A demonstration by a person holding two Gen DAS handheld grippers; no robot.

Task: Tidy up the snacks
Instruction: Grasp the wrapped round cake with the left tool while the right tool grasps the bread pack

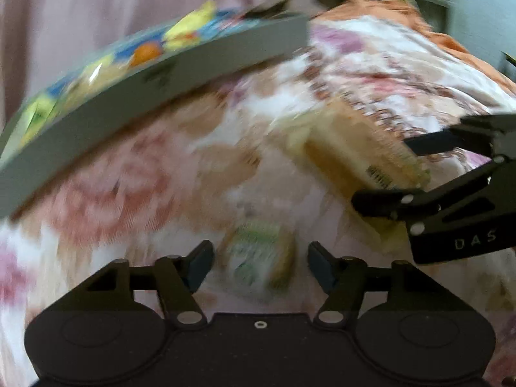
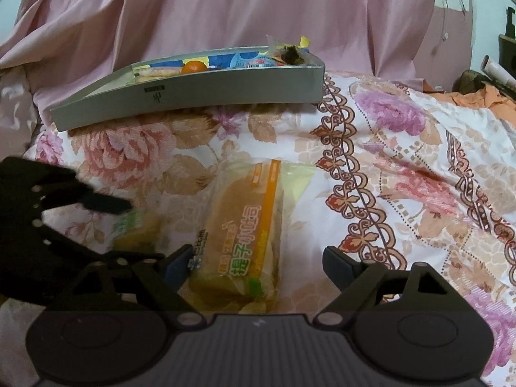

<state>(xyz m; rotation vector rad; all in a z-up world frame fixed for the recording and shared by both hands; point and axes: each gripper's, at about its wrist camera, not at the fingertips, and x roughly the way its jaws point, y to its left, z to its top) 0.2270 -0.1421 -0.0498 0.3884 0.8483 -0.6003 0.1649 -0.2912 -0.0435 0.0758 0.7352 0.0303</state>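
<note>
The left gripper (image 1: 261,262) stands open astride a small green pack (image 1: 258,258) on the bedspread (image 2: 403,167); centre it before squeezing. The right gripper (image 2: 254,262) gapes over the bread pack (image 2: 245,235). Both belong in the grey box (image 2: 193,96) beyond.

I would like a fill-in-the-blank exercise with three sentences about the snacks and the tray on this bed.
1. The grey cardboard tray already holds a small round fruit of ___ colour.
2. The large bread packet with the orange stripe lies on the flowered bedsheet between the fingers of the ___ tongs.
3. The small green-labelled snack packet lies between the fingers of the ___ tongs.

Missing words: orange; right; left
</note>
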